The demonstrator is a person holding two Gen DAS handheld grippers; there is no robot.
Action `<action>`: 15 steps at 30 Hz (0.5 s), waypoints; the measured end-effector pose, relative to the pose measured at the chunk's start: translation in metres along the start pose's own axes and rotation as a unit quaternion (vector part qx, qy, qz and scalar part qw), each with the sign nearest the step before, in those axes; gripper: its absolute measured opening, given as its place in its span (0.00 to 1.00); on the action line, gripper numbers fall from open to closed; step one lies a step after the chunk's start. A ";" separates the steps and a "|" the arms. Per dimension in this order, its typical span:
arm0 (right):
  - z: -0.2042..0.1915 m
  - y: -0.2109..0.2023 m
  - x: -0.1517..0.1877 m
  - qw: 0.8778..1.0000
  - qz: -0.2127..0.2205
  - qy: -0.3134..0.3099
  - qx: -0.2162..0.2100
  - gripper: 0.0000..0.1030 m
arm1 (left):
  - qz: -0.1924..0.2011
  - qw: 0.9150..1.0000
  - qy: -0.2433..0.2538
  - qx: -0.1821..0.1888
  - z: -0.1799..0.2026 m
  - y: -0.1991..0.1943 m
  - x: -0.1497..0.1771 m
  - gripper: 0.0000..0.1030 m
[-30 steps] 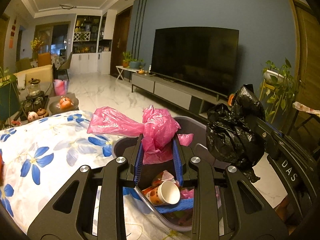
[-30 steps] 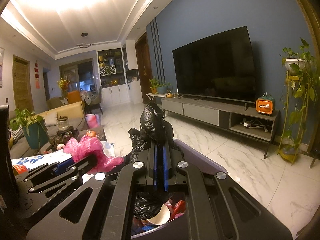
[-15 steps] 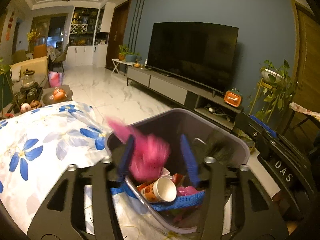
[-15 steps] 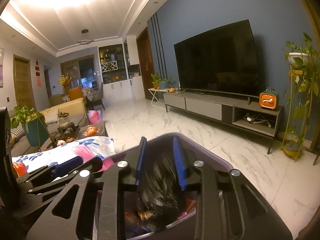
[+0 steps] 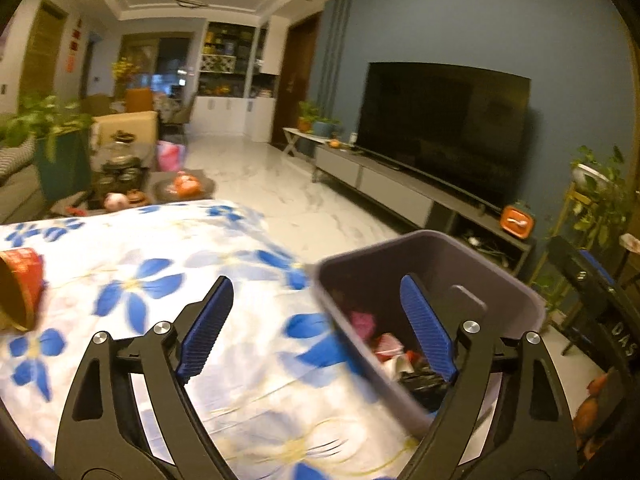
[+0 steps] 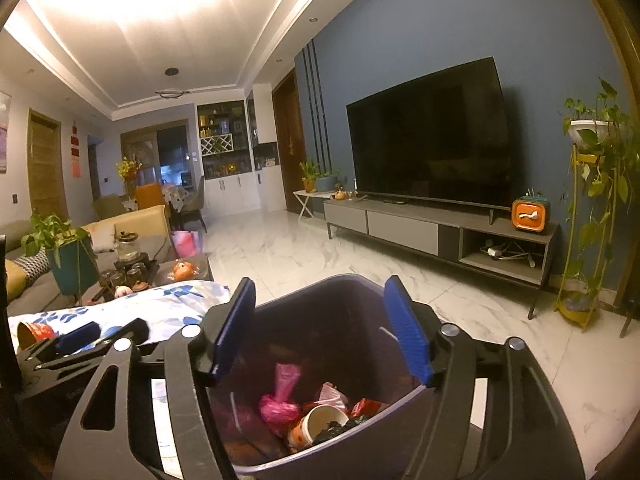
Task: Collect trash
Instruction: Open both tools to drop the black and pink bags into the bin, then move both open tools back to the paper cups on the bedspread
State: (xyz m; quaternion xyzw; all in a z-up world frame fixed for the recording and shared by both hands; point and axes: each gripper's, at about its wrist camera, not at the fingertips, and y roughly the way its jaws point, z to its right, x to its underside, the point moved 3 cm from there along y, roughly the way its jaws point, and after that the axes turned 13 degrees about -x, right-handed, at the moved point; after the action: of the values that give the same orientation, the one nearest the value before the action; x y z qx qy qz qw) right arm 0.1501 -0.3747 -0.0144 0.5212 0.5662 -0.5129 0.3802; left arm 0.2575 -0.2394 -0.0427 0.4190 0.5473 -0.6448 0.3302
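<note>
Both bags have dropped from the tongs into the bin (image 6: 360,292). Left gripper (image 5: 316,328) and right gripper (image 6: 320,328) are opening, empty. Next, I judge: the red cup (image 5: 20,288) lying on the flowered cloth (image 5: 160,248).

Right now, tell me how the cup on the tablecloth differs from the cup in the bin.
The red cup lies on its side on the flowered tablecloth, apart from other trash; the orange-patterned cup lies tilted inside the grey bin, among wrappers and the pink bag. The red cup's inside looks brown; the bin cup's looks white, with dark scraps at its mouth. Both are tipped over, mouths open.
</note>
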 end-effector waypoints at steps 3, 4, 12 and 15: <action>-0.006 -0.004 0.002 1.000 -0.002 0.000 -0.005 0.70 | 0.006 0.999 -0.008 -0.035 -0.023 -0.013 0.002 0.85; -0.010 -0.006 0.003 1.000 -0.003 0.000 -0.007 0.72 | 0.007 0.999 -0.010 -0.041 -0.028 -0.016 0.003 0.85; -0.039 -0.022 0.002 0.999 -0.002 -0.002 -0.038 0.82 | 0.022 0.994 -0.027 -0.105 -0.070 -0.054 0.005 0.86; -0.051 -0.026 0.003 0.999 -0.004 -0.007 -0.054 0.84 | 0.025 0.992 -0.035 -0.119 -0.087 -0.065 0.005 0.86</action>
State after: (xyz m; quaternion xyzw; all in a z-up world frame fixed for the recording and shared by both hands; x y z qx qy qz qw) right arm 0.1294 -0.3224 -0.0031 0.4943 0.5928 -0.4865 0.4095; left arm 0.2127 -0.1421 -0.0239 0.3674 0.5976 -0.5809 0.4128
